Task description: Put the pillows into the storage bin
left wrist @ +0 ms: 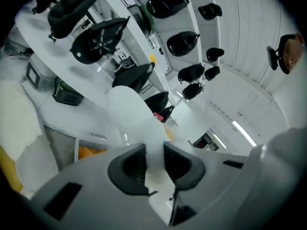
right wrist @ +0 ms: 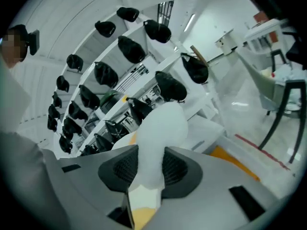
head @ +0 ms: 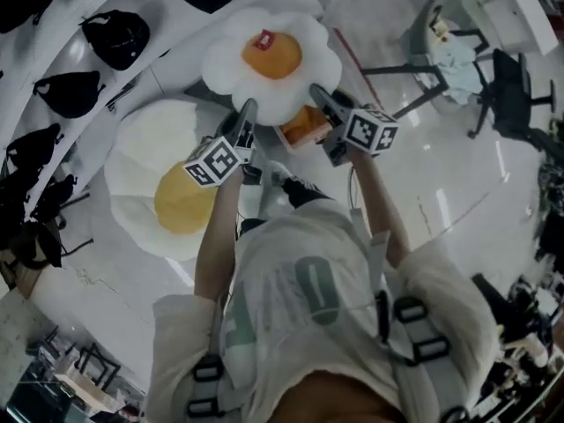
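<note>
A fried-egg pillow (head: 269,60), white with an orange yolk and a red tag, hangs in the air in the head view. My left gripper (head: 244,117) pinches its lower left edge and my right gripper (head: 319,100) its lower right edge. The white plush (left wrist: 139,123) runs between the left jaws in the left gripper view; the pillow's edge (right wrist: 160,138) is squeezed between the right jaws in the right gripper view. Below the held pillow a storage bin (head: 304,126) with orange inside peeks out. A second, larger egg pillow (head: 163,183) lies on the floor to the left.
White curved shelves (head: 79,25) with black caps (head: 116,38) line the left side. A black chair (head: 511,91) and a white stand with cloth stand at the right on the glossy floor. The person's legs and shoes (head: 300,190) are under the grippers.
</note>
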`<state>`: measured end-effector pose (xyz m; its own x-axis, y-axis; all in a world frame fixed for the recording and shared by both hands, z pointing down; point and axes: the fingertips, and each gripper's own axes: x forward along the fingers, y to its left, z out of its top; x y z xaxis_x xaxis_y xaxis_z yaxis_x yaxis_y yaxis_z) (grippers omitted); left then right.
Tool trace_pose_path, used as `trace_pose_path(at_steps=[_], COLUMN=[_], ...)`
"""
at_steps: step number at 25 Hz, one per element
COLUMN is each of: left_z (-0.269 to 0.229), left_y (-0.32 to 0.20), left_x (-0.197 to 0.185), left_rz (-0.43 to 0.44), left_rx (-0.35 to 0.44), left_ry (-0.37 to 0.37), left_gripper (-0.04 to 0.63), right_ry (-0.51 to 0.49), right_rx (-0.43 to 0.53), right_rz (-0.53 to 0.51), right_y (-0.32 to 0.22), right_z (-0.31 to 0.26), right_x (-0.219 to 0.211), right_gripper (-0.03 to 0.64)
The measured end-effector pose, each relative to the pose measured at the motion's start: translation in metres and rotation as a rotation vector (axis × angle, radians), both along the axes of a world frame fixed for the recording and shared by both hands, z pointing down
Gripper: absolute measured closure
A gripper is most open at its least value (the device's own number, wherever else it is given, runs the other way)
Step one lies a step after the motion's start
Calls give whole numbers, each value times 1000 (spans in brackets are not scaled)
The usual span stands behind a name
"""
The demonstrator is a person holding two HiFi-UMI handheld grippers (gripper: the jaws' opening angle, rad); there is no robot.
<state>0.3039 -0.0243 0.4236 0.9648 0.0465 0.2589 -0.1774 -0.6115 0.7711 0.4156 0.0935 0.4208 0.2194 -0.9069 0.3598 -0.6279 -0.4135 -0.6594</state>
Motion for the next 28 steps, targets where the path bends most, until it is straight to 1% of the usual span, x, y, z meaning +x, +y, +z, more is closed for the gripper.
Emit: trace_pose_path(at_steps=[3,6,8,9,10,11,12,14,15,16,19,22,25,28], left_z=[2,3,5,9,15,23,30,39,43,46,50,48,43,33], left_y=[27,48,52,52,51,48,46,47,47,47,41,41,38,33], left_x=[48,78,90,95,99,101,103,100,97,93,82,75,70,66], left_rz=[97,167,191,188,168,137,116,126,134,134,111,95,79,42], left_rx=[5,8,42,70,100,129,157,187,183,174,150,141,166,183], left_ry=[-5,-6,-18,-42,-84,-139,-187,-235,-246,-254,-268,-260,-246,-226], left_gripper=[525,525,521,495,425,344,333,333,333,333,333,333,333,333], right_ry=[19,28,36,40,45,54,71,97,94,83,64,69,91,114], right_rx=[-22,-5,4,-5,-35,-88,-156,-276,-303,-308,-282,-271,-253,-218], right_rz=[109,187,241,280,324,367,396,395,382,373,371,362,342,322], right_y=[41,66,75,80,88,96,105,116,117,117,113,113,110,104], right_z=[4,2,4,7,14,25,37,59,65,68,66,63,58,47], right_x=[37,54,63,68,73,77,80,77,72,68,61,59,61,64], right_gripper=[502,502,494,457,413,343,292,290,290,290,290,290,290,290])
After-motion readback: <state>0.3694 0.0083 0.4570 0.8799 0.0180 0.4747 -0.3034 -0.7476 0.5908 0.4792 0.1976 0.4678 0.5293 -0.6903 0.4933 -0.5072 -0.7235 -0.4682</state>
